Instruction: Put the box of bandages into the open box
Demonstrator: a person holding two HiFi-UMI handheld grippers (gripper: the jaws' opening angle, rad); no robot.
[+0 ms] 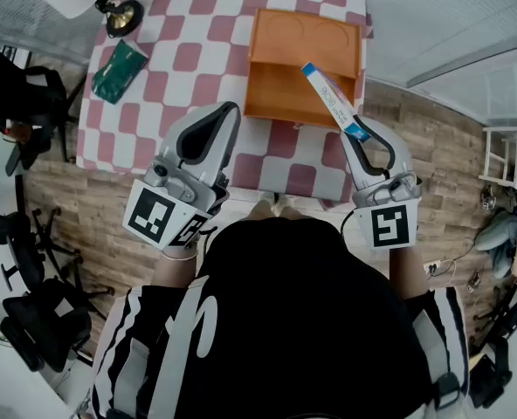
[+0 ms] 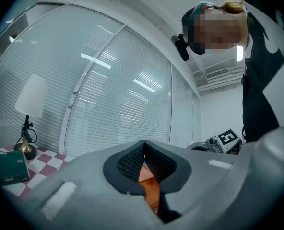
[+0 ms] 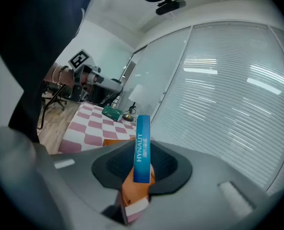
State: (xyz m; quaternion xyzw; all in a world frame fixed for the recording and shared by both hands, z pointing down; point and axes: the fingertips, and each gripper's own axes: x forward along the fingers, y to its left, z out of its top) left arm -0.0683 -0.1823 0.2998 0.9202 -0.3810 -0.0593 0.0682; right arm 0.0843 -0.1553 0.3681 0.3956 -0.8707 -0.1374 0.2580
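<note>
The carrying step is in hand. The right tongs (image 1: 356, 132) pinch the slim blue-and-white cardboard box of bandages (image 1: 330, 99) by its lower end. It slants up and away from them, with its free end over the near right part of the orange open box (image 1: 280, 90), whose lid is folded back. It looks to be in the air and not yet resting in the tray, though the head view cannot settle how much gap remains.

In the right gripper view the pads press on the 2 broad faces of the box of bandages (image 3: 142, 147). Its narrow blue edge faces the camera, with the white lettering "HYNAUT" running along it. The carton looks light, stiff and undented.

The left tongs (image 1: 227, 112) hover just off the near left corner of the open box, pressed together with nothing between them. In the left gripper view their ribbed pads meet at the tip.

The next move calls for lowering the box of bandages inside the orange walls and tipping it flatter so that it lies in the tray. Only then should the right tongs spread. The far end could catch on the right wall if it comes down slanted.

The open box sits on the desk (image 1: 180, 59), which is covered in a red-and-white checked cloth.
</note>
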